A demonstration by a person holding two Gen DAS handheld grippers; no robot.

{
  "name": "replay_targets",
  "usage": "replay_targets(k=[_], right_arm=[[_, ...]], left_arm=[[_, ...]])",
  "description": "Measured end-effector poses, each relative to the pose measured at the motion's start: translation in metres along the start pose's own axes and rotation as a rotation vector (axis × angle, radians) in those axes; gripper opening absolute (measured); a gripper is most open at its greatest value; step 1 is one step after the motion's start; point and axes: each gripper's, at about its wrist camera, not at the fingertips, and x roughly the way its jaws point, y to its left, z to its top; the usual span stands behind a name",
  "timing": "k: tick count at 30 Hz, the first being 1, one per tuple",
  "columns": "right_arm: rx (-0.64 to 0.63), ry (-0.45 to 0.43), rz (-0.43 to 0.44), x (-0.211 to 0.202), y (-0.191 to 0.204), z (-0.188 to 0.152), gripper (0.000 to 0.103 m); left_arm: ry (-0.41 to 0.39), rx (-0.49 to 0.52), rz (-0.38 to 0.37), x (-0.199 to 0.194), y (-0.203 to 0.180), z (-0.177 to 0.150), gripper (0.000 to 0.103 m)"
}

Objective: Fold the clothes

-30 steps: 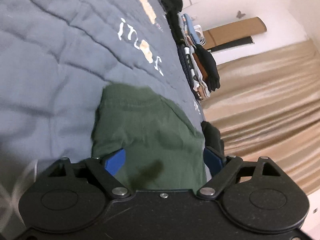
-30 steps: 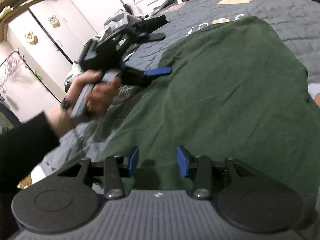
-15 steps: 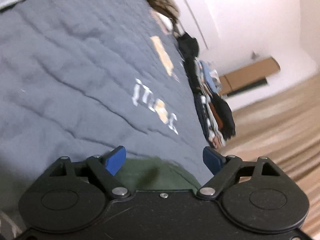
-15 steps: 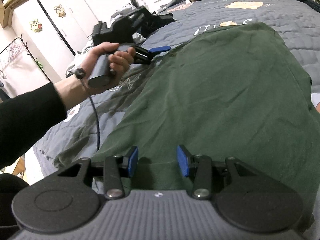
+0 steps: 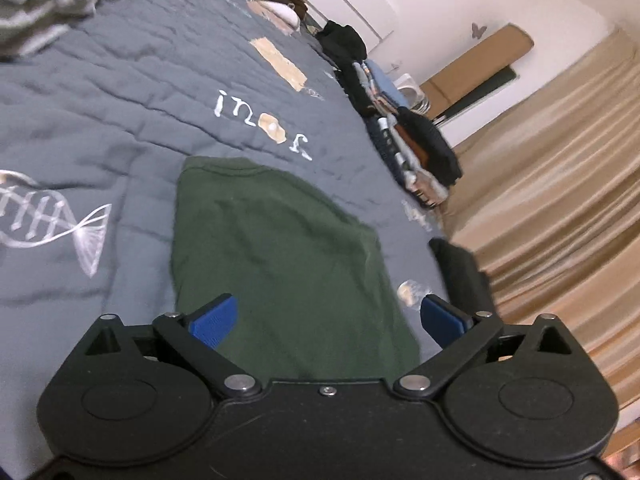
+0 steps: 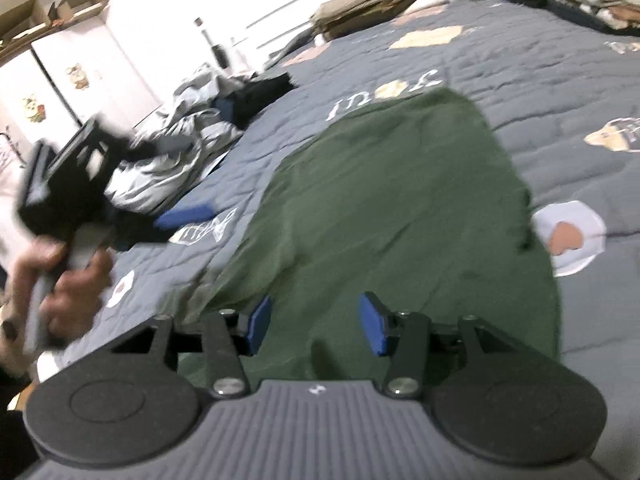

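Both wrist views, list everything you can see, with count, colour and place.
green garment: one, dark green, spread flat on the quilt
quilt: one, grey-blue with white and tan prints, covering the bed
folded clothes: one row, mixed colours, along the bed's far edge
crumpled clothes: one heap, pale grey, beside the garment
curtain: one, tan, beyond the bed
left hand-held gripper: blue pads, jaws opening, nothing between, above the garment
right hand-held gripper: blue pads, jaws opening, over the garment
hand: one, holding the left gripper's handle
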Motion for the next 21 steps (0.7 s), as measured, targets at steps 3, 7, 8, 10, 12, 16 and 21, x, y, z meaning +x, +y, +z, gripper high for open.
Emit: replay_targets(k=[3,7,8,10,12,16,21], right_arm=[[-0.012,-0.009,-0.024,-0.009,0.003,0.000,0.055],[-0.024,-0.028,-0.076,-0.028,0.012,0.001,0.078],[-0.030,-0.042,-0.090,-0.033,0.015,0.001,0.079],[-0.040,-0.065,-0.116,-0.045,0.023,0.003,0.082],[-0.031,-0.069,-0.123,-0.055,0.029,0.008,0.083],[-0.033,-0.064,-0.126,-0.080,0.045,0.011,0.085],[-0.091,-0.036,-0.161,-0.115,0.067,0.018,0.086]], left_arm=[[-0.013,0.069,0.095,-0.020,-0.020,-0.016,0.103],[-0.007,0.180,0.219,-0.048,-0.055,-0.038,0.103],[-0.008,0.199,0.240,-0.055,-0.062,-0.043,0.103],[-0.009,0.237,0.282,-0.068,-0.078,-0.052,0.103],[-0.034,0.266,0.317,-0.083,-0.094,-0.059,0.103],[-0.081,0.325,0.369,-0.111,-0.121,-0.072,0.103],[-0.107,0.339,0.421,-0.143,-0.148,-0.079,0.103]])
